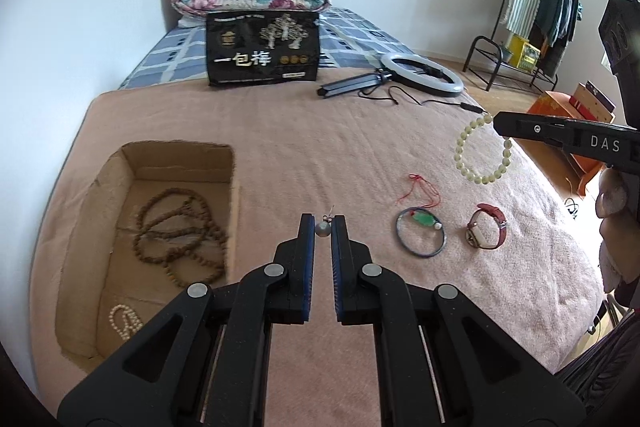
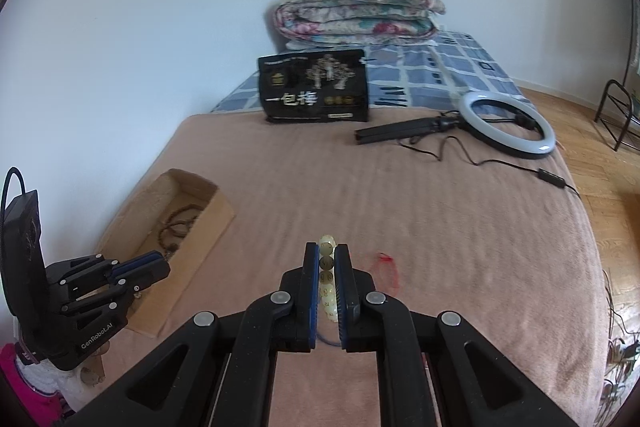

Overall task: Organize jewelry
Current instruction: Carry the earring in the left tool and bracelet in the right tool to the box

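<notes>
1. In the open cardboard box: brown wooden bead strands and a white pearl string; done.
2. Left claw pinches a small grey ball earring; right claw clamps the pale-green bead bracelet, both right of the box.
3. Left, farther right on the bed: blue bangle, red-strap watch, red cord.

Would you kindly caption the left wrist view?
Left gripper pinching a small grey bead earring; right gripper lifting a pale bead bracelet.
</notes>
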Motion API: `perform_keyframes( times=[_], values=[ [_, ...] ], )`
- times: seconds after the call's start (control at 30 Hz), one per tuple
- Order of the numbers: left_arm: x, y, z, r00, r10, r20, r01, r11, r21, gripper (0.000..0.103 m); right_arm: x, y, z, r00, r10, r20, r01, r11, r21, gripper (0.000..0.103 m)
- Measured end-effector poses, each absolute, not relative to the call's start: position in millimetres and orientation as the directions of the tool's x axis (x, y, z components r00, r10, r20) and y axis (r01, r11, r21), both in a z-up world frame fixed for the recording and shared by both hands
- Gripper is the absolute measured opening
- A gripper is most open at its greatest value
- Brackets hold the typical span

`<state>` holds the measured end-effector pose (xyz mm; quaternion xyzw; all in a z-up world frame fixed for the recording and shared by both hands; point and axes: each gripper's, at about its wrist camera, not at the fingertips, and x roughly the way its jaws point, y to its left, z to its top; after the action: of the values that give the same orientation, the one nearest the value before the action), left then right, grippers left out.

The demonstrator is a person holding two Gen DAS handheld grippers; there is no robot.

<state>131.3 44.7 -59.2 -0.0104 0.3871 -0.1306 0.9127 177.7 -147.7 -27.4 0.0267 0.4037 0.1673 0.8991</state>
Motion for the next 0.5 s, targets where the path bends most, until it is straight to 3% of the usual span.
perform_keyframes(
  times=[0.5],
  values=[
    [112,131,-54,0.703,-0.158,-0.694,0.093,0.987,-0.131,0.006,173,-39,-29,0.563,0.436,-0.702,-0.429,0.88,0.202,0.005]
  ],
)
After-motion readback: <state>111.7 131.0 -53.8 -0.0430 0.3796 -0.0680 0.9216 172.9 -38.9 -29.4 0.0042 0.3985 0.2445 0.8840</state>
